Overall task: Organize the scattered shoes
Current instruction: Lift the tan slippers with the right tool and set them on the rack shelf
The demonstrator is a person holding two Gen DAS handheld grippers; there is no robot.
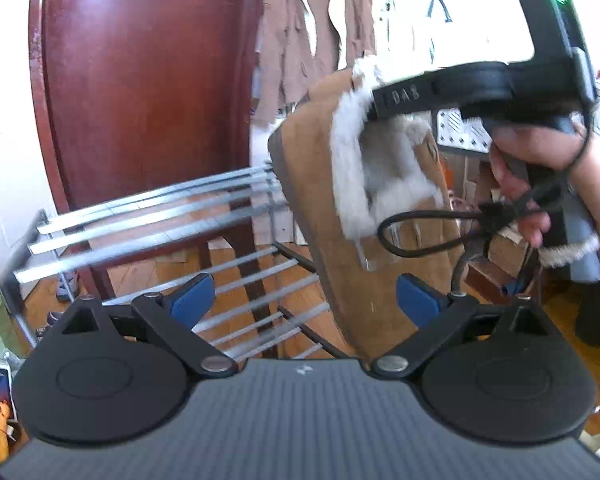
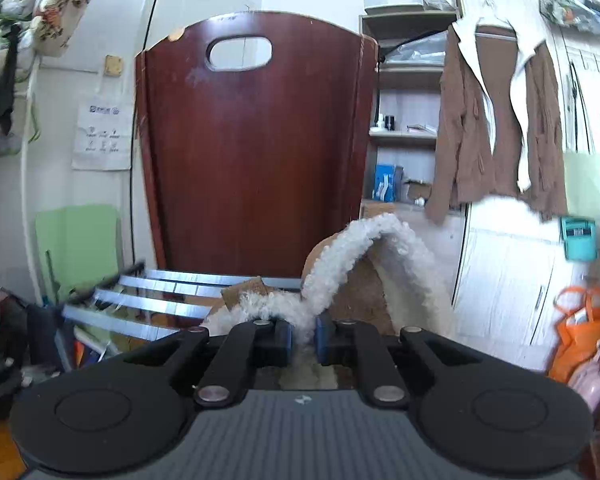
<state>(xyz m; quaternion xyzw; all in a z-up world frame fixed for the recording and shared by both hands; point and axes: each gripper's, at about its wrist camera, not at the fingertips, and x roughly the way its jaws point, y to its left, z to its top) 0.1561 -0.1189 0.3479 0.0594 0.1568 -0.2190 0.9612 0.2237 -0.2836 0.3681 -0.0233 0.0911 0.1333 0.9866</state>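
Slipper (image 1: 364, 200), tan with white fleece lining, hangs in the air above the metal shoe rack (image 1: 148, 216) in the left wrist view, carried by the right gripper (image 1: 380, 106); the left gripper (image 1: 304, 300) stands with its jaws apart and empty. From the right wrist, the right gripper's (image 2: 303, 338) jaws are clamped on the fleece collar, and the rack's visible rails look bare, so placing seems yet to come.

On the black plastic body of my right gripper (image 1: 400, 98), seen from my left wrist, embossed letters read roughly "DAB", though the first stroke is blurred; a small white two-part logo (image 1: 301, 370) sits on my left gripper's grey ribbed housing, wordless; the white paper notice (image 2: 102, 136) on the wall carries print too small to read.
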